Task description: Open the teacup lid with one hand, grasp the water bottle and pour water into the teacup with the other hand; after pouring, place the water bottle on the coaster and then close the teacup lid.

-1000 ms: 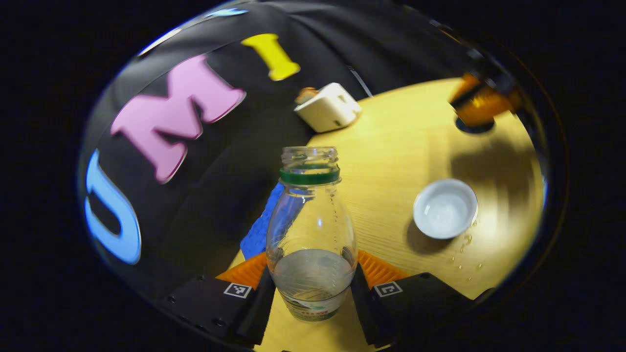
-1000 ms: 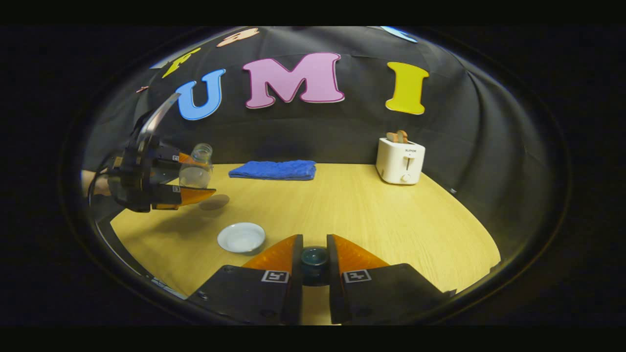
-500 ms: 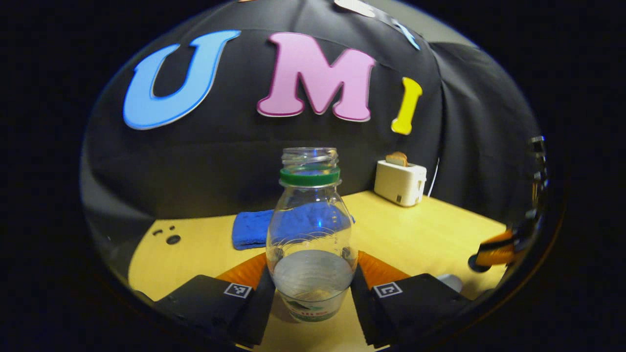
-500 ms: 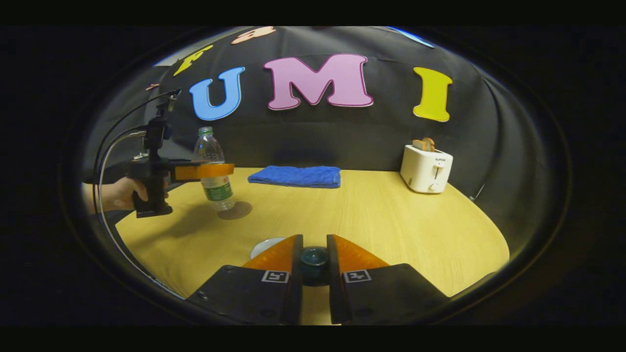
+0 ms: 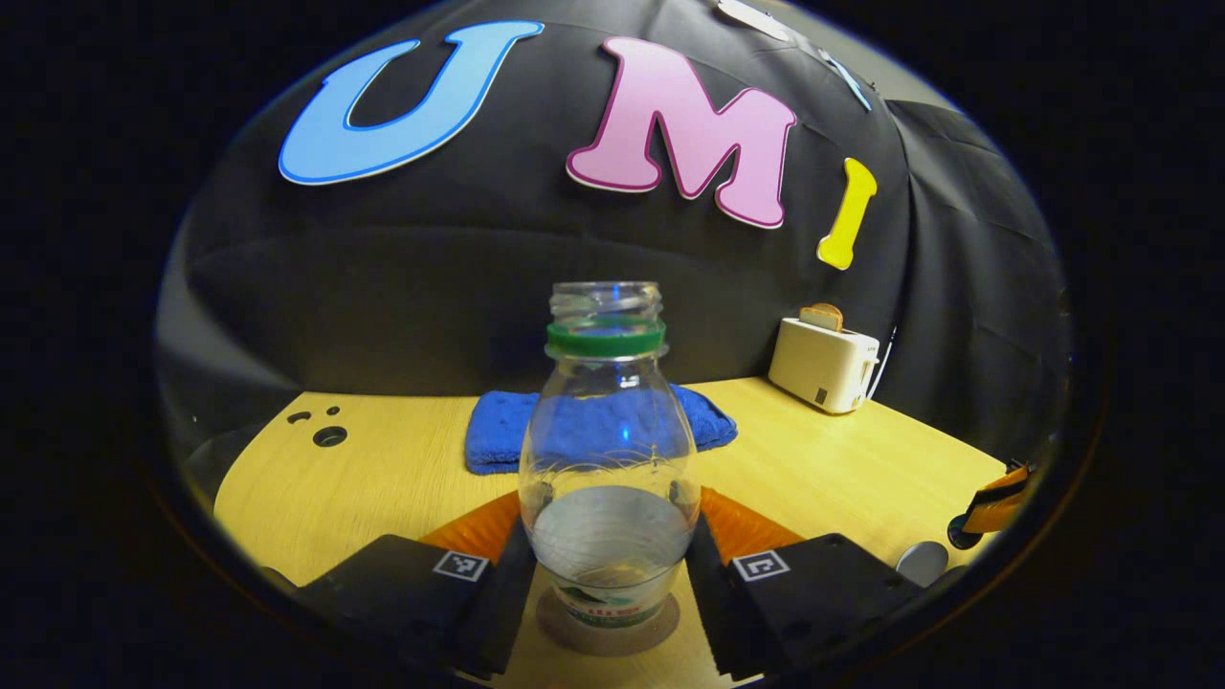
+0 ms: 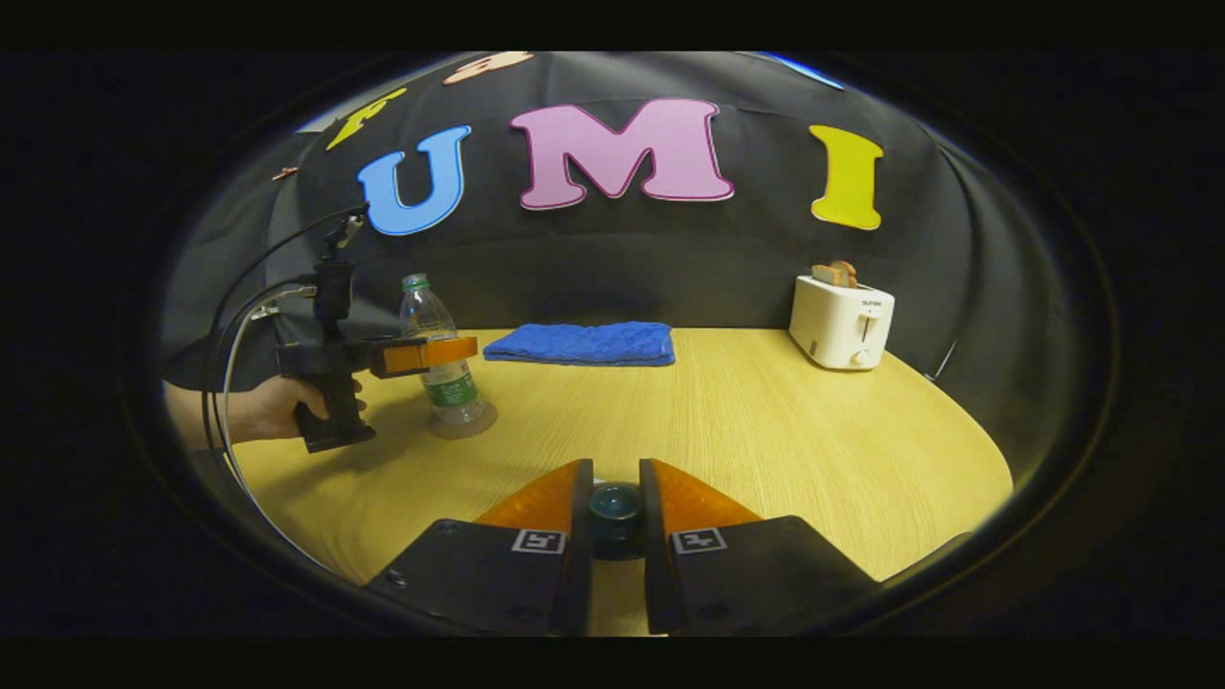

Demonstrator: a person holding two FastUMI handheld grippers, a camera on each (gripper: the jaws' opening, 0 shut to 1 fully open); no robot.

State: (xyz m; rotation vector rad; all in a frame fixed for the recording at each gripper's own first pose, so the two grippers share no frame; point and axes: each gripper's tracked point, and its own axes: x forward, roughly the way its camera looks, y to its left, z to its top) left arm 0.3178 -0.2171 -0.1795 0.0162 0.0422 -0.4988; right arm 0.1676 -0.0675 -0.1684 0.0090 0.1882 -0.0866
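Clear plastic bottle (image 5: 608, 459) stands on its coaster (image 5: 607, 627), left gripper's (image 5: 607, 555) jaws clasping it; right gripper (image 6: 615, 512) grips the lid (image 6: 615, 504).

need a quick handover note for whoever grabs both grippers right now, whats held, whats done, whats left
Left gripper: shut on the water bottle, which stands upright on the coaster, part full, cap off.
Right gripper: shut on the teacup lid by its knob, held above the table.
Teacup: open, at the right edge of the left gripper view.
Done: lid off, bottle on the coaster.
Left: release the bottle, put the lid on the teacup.
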